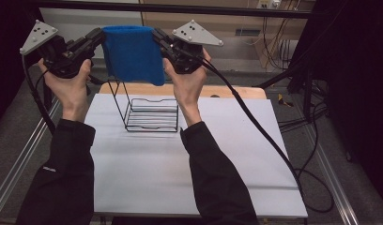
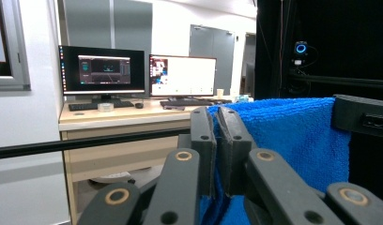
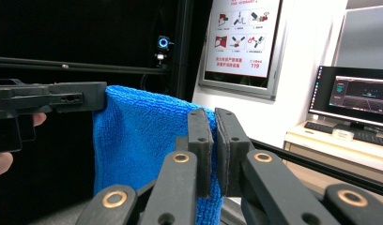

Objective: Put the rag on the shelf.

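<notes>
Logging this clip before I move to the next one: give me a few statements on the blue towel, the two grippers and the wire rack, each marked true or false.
1. The blue towel is held up in the air, stretched between both grippers. True.
2. The left gripper is open and clear of the towel. False: its jaws are shut on the towel's edge.
3. The right gripper pinches the towel's other top corner. True.
4. The towel lies draped on the wire rack. False: it hangs above the rack, and I cannot tell whether its bottom edge touches it.
5. The rack stands on the white table. True.
</notes>
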Action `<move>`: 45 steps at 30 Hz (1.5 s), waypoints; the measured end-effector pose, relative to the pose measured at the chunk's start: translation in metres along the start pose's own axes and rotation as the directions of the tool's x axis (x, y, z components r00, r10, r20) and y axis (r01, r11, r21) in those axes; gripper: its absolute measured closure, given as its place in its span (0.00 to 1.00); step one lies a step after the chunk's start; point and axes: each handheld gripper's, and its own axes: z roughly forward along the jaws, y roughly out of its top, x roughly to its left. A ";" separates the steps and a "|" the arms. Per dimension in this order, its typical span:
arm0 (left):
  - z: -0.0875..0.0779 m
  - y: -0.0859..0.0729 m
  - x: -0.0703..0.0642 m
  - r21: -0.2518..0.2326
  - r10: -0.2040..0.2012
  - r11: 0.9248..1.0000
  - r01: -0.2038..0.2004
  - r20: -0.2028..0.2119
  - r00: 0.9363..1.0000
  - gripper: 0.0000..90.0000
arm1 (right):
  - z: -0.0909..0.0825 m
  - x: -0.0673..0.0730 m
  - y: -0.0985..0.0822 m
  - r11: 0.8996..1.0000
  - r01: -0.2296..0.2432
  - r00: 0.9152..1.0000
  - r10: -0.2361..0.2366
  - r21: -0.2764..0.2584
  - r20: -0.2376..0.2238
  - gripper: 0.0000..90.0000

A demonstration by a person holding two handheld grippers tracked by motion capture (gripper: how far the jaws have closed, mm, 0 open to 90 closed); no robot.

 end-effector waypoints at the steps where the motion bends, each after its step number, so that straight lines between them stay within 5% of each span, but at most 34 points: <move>1: 0.002 0.000 0.002 0.001 0.000 1.000 0.000 -0.003 1.000 0.95 | 0.002 -0.001 0.000 1.000 0.002 1.000 -0.002 0.002 0.001 0.96; 22: 0.036 -0.029 0.031 0.054 -0.052 0.997 0.053 -0.023 0.998 0.95 | 0.048 -0.033 -0.025 0.995 0.026 1.000 -0.024 0.096 -0.015 0.96; 45: 0.015 -0.062 0.028 0.158 -0.022 0.987 0.011 0.068 0.997 0.95 | 0.022 -0.019 -0.056 0.980 0.005 0.999 0.004 0.199 -0.049 0.95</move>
